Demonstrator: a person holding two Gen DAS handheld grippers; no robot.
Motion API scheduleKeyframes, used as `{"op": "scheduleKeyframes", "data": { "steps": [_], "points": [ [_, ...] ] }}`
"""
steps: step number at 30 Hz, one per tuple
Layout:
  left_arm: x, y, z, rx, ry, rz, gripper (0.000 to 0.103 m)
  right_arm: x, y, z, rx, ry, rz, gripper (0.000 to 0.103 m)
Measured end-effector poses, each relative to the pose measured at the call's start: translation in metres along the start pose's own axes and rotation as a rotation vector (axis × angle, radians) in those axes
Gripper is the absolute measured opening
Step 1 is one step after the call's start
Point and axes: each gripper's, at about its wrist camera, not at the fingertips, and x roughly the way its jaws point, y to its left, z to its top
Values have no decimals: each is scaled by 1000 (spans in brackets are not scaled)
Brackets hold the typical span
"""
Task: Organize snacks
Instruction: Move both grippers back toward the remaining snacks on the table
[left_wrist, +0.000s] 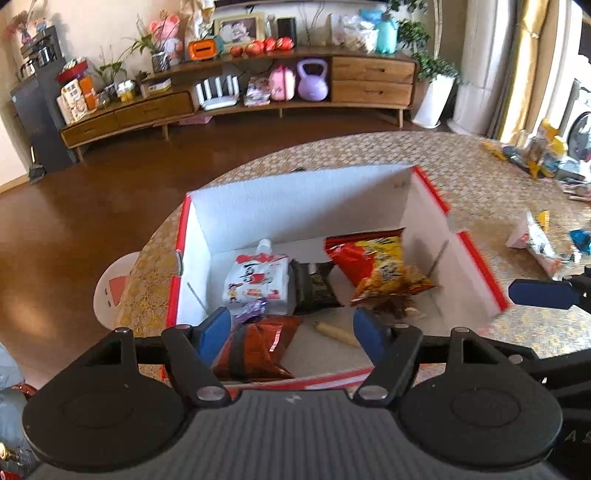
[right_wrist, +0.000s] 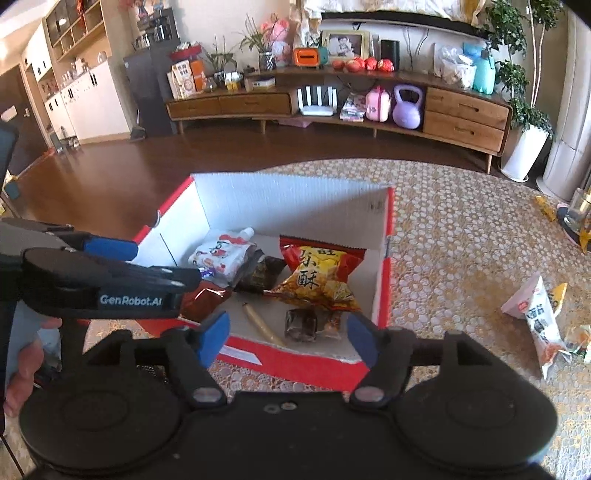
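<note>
A red-and-white cardboard box (left_wrist: 295, 199) (right_wrist: 384, 295) stands open on the table. Inside lie a white pouch (left_wrist: 258, 280) (right_wrist: 221, 254), a dark packet (left_wrist: 314, 288) (right_wrist: 262, 275), a red-yellow chip bag (left_wrist: 380, 266) (right_wrist: 317, 277), a brown-red bag (left_wrist: 258, 347) (right_wrist: 203, 299), a thin stick snack (left_wrist: 336, 332) (right_wrist: 258, 321) and a small brown packet (right_wrist: 301, 325). My left gripper (left_wrist: 291, 332) (right_wrist: 110, 251) is open and empty over the box's near left corner. My right gripper (right_wrist: 288, 332) is open and empty above the box's near edge; one fingertip (left_wrist: 539, 293) shows in the left wrist view.
A white snack packet (right_wrist: 535, 317) (left_wrist: 543, 247) and smaller wrappers (right_wrist: 580, 339) lie on the gold lace tablecloth (right_wrist: 461, 240) right of the box. More clutter (left_wrist: 535, 155) sits at the table's far right. A wooden TV cabinet (right_wrist: 369, 107) stands beyond the brown floor.
</note>
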Motion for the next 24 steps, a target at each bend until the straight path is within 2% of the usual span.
{"op": "scheduleKeyframes", "data": {
  "steps": [4, 6, 8, 18, 24],
  "points": [
    [-22, -13, -1, 10, -44, -26, 73, -20, -13, -5, 42, -20, 14, 82],
    [-31, -20, -1, 13, -65, -43, 81, -33, -20, -9, 58, -37, 21, 87],
    [-42, -29, -2, 17, -95, -62, 84, -44, -26, -13, 64, -54, 24, 90],
    [-65, -88, -6, 39, -148, -174, 85, -97, -68, -40, 82, -125, 2, 101],
    [-62, -128, -7, 42, -161, -251, 86, -117, -100, -55, 93, -163, -42, 103]
  ]
}}
